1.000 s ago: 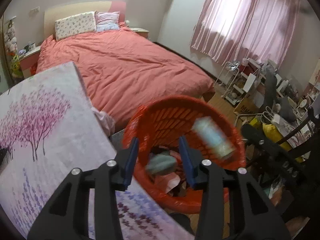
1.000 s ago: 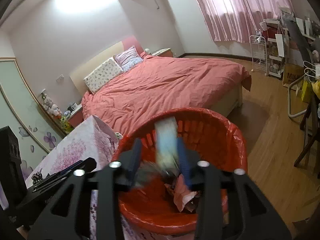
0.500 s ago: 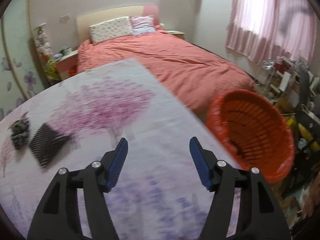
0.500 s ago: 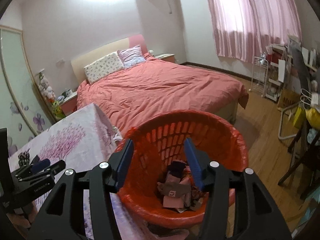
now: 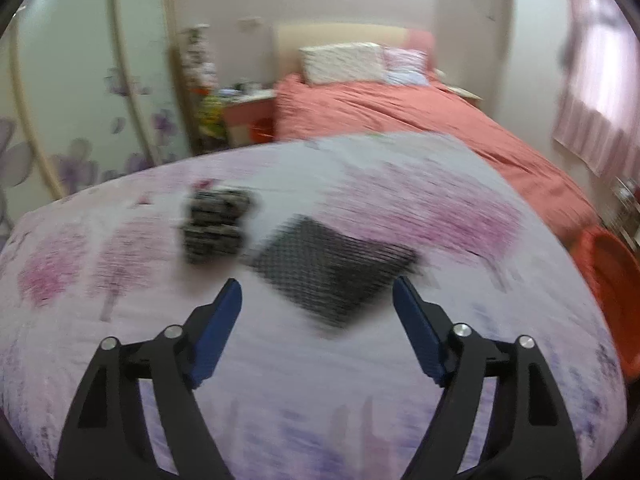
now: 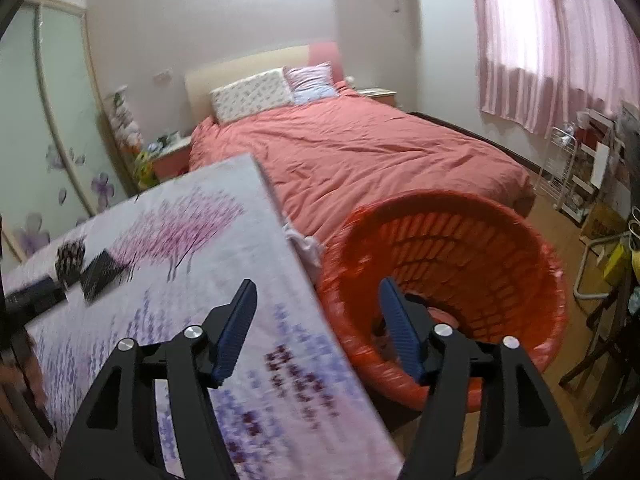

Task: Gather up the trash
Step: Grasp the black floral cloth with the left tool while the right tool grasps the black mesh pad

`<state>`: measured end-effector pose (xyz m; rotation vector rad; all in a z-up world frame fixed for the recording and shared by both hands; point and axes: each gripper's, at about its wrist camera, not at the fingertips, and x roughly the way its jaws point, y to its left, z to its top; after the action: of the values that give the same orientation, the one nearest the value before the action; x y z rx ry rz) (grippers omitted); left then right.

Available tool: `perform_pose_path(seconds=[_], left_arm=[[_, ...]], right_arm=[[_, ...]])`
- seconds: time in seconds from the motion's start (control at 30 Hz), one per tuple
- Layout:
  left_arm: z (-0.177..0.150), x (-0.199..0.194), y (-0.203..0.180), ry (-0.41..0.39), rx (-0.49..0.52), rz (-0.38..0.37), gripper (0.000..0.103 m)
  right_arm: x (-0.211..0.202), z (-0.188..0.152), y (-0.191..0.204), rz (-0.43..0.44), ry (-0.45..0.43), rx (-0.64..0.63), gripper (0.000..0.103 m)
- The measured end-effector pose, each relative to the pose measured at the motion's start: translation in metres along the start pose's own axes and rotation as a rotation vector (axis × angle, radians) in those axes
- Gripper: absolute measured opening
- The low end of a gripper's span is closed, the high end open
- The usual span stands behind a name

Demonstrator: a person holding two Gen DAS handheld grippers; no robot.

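A flat black dotted packet [image 5: 332,268] and a crumpled black-and-white wrapper [image 5: 216,226] lie on the pink floral tablecloth [image 5: 320,392]. My left gripper [image 5: 317,296] hovers over the cloth just short of the dotted packet, its jaws opening with nothing between them. In the right wrist view the same two pieces, the packet [image 6: 102,274] and the wrapper [image 6: 71,256], sit far left. My right gripper [image 6: 318,294] is over the table's corner beside the orange basket [image 6: 520,264], jaws opening and empty. The basket's edge [image 5: 608,264] shows at the right in the left wrist view.
A bed with a salmon cover [image 6: 360,152] stands behind the table and basket. A white cloth [image 6: 306,246] hangs between table and basket. A wire rack [image 6: 568,168], boxes and chair legs crowd the right side. A nightstand [image 5: 248,116] is by the wardrobe.
Both grippers let their trash drop into the basket and opened wider. The left one swung from the basket over the table to the black packets; the right one shifted left toward the table corner.
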<state>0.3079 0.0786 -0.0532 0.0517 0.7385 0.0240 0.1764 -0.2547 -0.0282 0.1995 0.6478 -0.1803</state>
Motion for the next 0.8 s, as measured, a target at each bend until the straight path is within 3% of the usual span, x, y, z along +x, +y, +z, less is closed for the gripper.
perform_pose_path(seconds=[0.13, 0.27, 0.53, 0.57, 0.67, 0.73, 0.8], left_arm=[[0.016, 0.017, 0.044, -0.027, -0.09, 0.082, 0.082], [0.034, 0.043, 0.064, -0.006, -0.145, 0.097, 0.082], [0.054, 0.098, 0.065, 0.076, -0.118, 0.151, 0.08], [0.055, 0.105, 0.067, 0.107, -0.123, 0.14, 0.077], [0.053, 0.115, 0.077, 0.155, -0.159, 0.098, 0.053], [0.051, 0.115, 0.082, 0.166, -0.169, 0.074, 0.032], [0.047, 0.111, 0.085, 0.16, -0.154, 0.074, 0.024]], right_arm=[[0.007, -0.004, 0.018, 0.016, 0.026, -0.031, 0.064], [0.012, -0.006, 0.028, 0.029, 0.044, -0.047, 0.064], [0.024, -0.007, 0.037, 0.049, 0.081, -0.048, 0.064], [0.024, -0.007, 0.039, 0.052, 0.083, -0.05, 0.064], [0.026, -0.008, 0.047, 0.061, 0.09, -0.06, 0.064], [0.026, -0.009, 0.052, 0.072, 0.092, -0.067, 0.064], [0.025, -0.01, 0.061, 0.082, 0.092, -0.081, 0.064]])
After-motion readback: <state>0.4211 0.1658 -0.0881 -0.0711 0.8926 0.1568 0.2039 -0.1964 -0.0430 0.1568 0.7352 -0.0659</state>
